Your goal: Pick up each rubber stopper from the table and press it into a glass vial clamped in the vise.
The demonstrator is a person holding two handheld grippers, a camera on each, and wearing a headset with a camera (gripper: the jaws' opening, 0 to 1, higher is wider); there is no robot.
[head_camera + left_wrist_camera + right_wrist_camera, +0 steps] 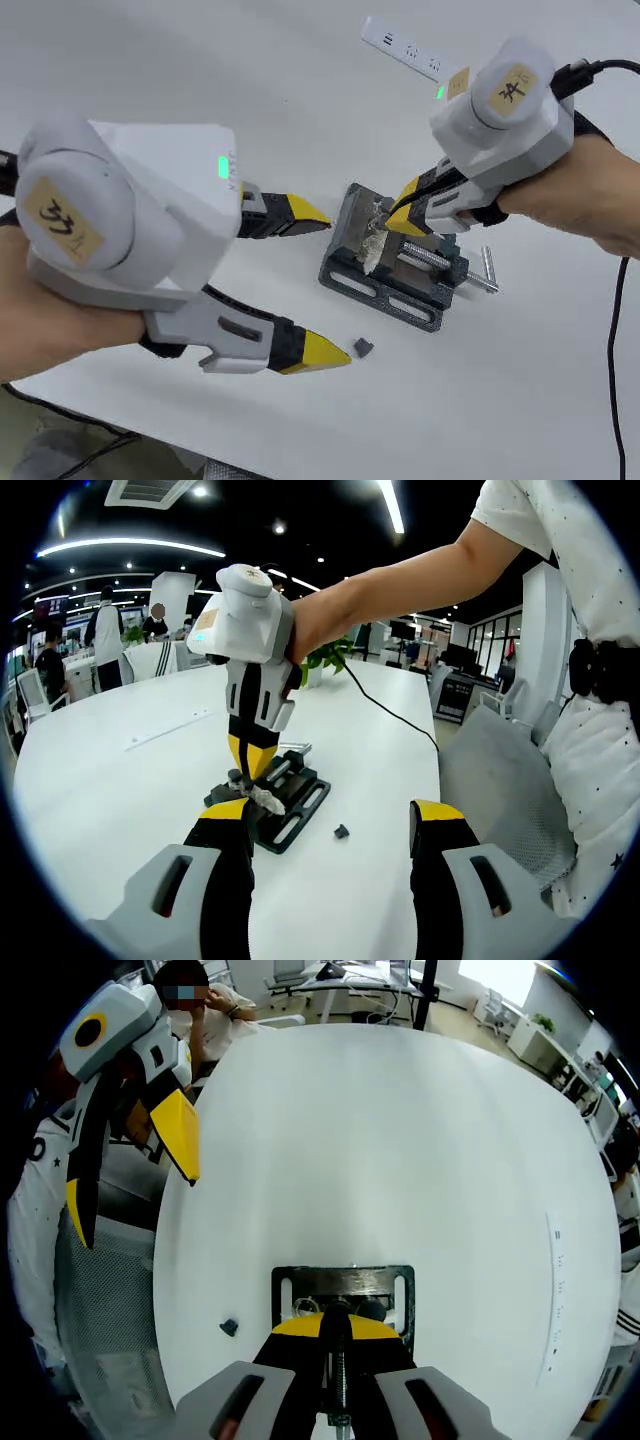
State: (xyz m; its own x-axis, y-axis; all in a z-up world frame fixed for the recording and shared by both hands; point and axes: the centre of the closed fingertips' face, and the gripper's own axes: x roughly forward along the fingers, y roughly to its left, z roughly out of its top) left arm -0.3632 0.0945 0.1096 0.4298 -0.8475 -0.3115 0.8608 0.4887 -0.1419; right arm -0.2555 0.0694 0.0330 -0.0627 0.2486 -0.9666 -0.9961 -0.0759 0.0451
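Closest in, the left gripper (318, 282) has a tan tape label (62, 220) with handwritten marks, something like "33" plus a squiggle I can't make out. Its jaws are spread wide with nothing between them, hanging above the white surface (250, 80). Just off the lower yellow tip sits one small dark rubber stopper (362, 346), loose on the surface, close to the near corner of the vise (380, 290). The vise has a glass vial (372, 248) clamped in it. The right gripper (405, 220) points down at the vise with its jaws clenched together, tips right at the top of the vise. I can't tell if it's pinching anything. Its tag (513, 88) looks like "34". Further back is a white strip (400, 45), markings too small to read.
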